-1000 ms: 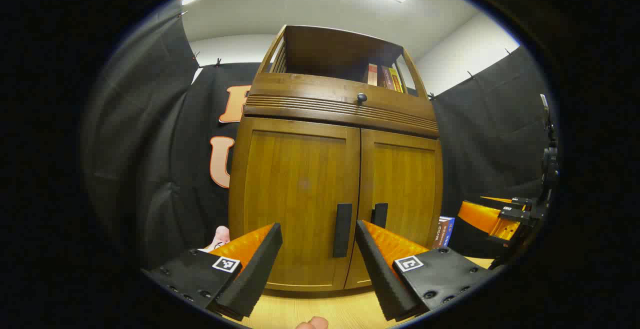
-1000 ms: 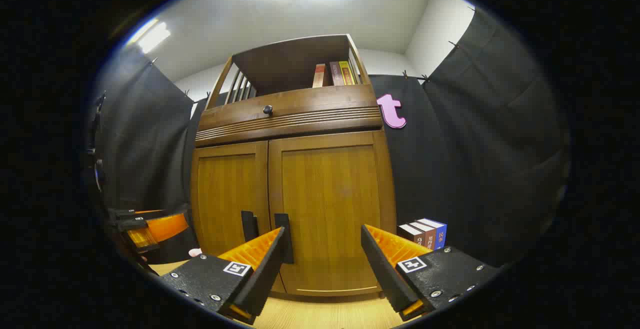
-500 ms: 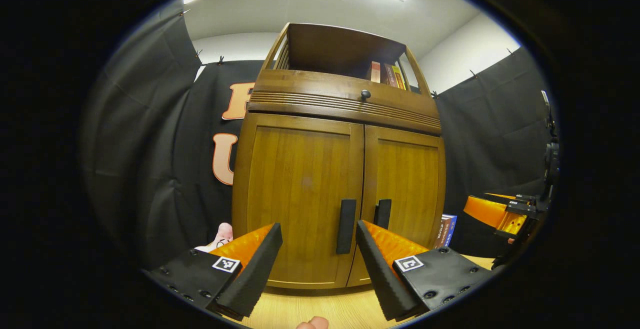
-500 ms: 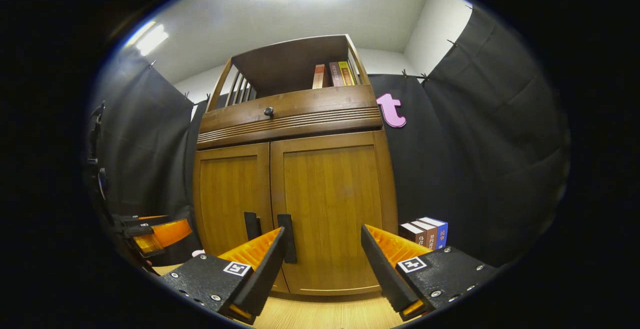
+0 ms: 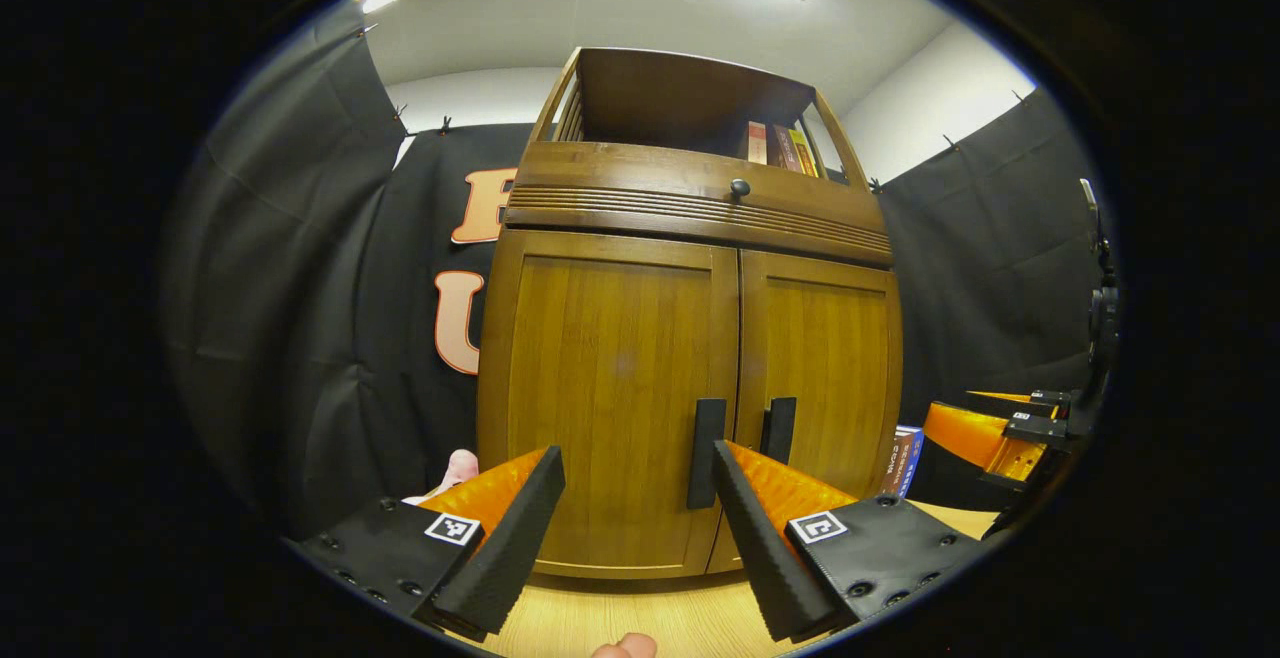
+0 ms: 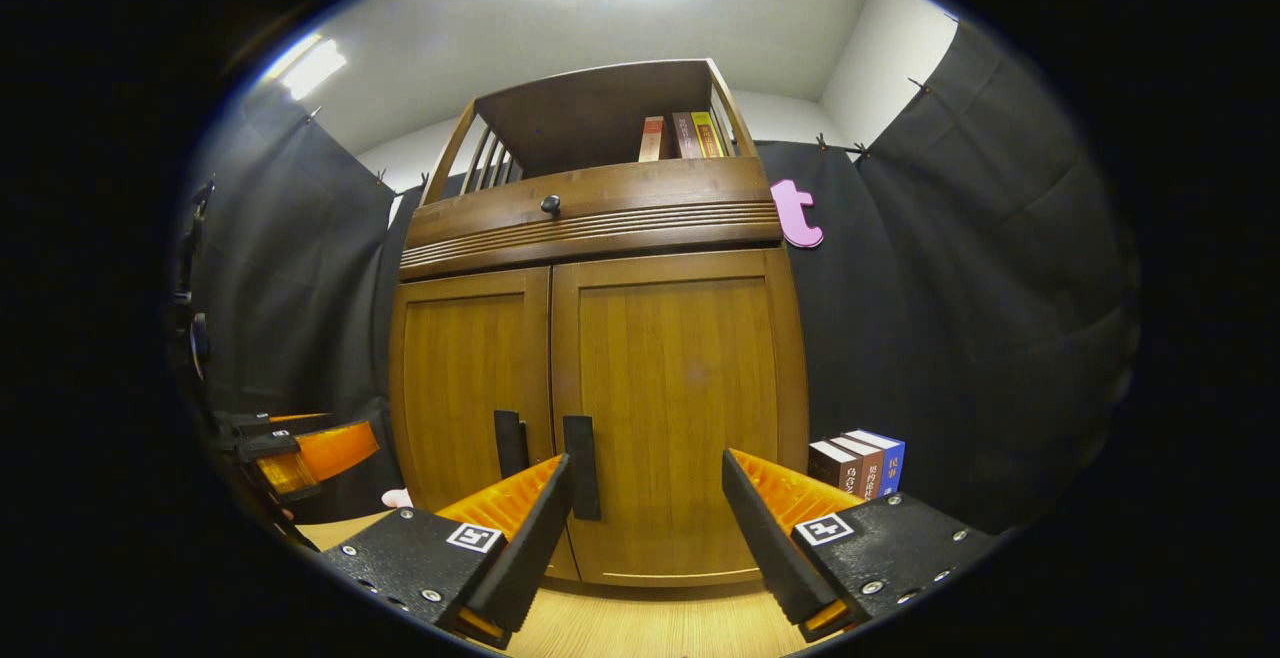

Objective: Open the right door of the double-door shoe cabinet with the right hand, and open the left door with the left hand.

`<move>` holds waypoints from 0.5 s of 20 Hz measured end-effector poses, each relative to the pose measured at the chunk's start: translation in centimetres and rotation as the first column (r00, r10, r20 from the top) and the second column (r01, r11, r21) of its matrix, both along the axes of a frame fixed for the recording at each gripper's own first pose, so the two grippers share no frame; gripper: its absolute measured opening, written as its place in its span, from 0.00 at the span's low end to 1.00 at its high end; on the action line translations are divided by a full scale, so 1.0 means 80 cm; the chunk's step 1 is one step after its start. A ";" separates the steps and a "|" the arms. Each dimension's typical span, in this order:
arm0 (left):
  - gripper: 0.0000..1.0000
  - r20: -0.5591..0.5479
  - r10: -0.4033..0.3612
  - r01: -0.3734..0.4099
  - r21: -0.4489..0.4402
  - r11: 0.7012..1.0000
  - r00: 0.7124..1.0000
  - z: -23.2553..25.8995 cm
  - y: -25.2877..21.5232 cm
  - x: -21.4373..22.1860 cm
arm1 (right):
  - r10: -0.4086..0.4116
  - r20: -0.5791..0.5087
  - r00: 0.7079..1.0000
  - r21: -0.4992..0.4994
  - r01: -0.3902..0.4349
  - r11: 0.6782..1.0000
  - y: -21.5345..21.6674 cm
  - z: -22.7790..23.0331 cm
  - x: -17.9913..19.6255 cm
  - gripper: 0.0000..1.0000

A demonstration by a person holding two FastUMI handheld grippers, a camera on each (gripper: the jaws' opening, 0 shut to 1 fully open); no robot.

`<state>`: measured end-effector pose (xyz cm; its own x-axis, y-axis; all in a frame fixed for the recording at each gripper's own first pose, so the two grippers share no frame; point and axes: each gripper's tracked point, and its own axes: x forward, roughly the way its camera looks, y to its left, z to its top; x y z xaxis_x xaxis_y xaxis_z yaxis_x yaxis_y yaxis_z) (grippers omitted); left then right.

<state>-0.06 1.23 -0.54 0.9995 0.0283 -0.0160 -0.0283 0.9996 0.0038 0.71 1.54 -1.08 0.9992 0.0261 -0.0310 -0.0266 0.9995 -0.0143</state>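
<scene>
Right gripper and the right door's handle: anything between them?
Nothing. In the right gripper view the open right gripper faces the shut right door; its handle stands just beyond the left fingertip, untouched.

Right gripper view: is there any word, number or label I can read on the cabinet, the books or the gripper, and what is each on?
No text here can be read.
Floor books beside the shoe cabinet: printing on the spines, too small to read.
Shelf books up top: spine print blurred, unreadable.
Shoe cabinet doors and drawer front: no text.
Square markers on the right gripper: coded patterns, no words or numbers.
</scene>
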 end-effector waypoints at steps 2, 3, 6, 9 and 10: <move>0.96 0.001 0.002 -0.002 -0.001 1.000 1.000 -0.002 0.002 0.001 | 0.005 0.004 1.000 0.009 -0.005 1.000 0.004 0.002 0.000 0.91; 0.96 0.001 0.003 -0.003 -0.005 1.000 1.000 -0.002 0.002 0.001 | 0.007 -0.001 1.000 0.006 -0.007 1.000 0.004 0.001 0.002 0.91; 1.00 -0.002 -0.003 0.003 -0.019 1.000 1.000 -0.001 0.002 0.000 | 0.001 -0.014 1.000 0.002 -0.001 1.000 0.003 -0.004 0.004 0.91; 0.96 -0.006 -0.003 0.003 -0.017 1.000 1.000 0.002 0.004 0.001 | 0.010 -0.018 1.000 0.003 -0.010 1.000 0.008 -0.007 0.005 0.91; 0.96 -0.008 -0.003 0.003 -0.017 1.000 1.000 0.002 0.005 0.001 | 0.017 -0.024 1.000 0.003 -0.017 1.000 0.011 -0.009 0.006 0.91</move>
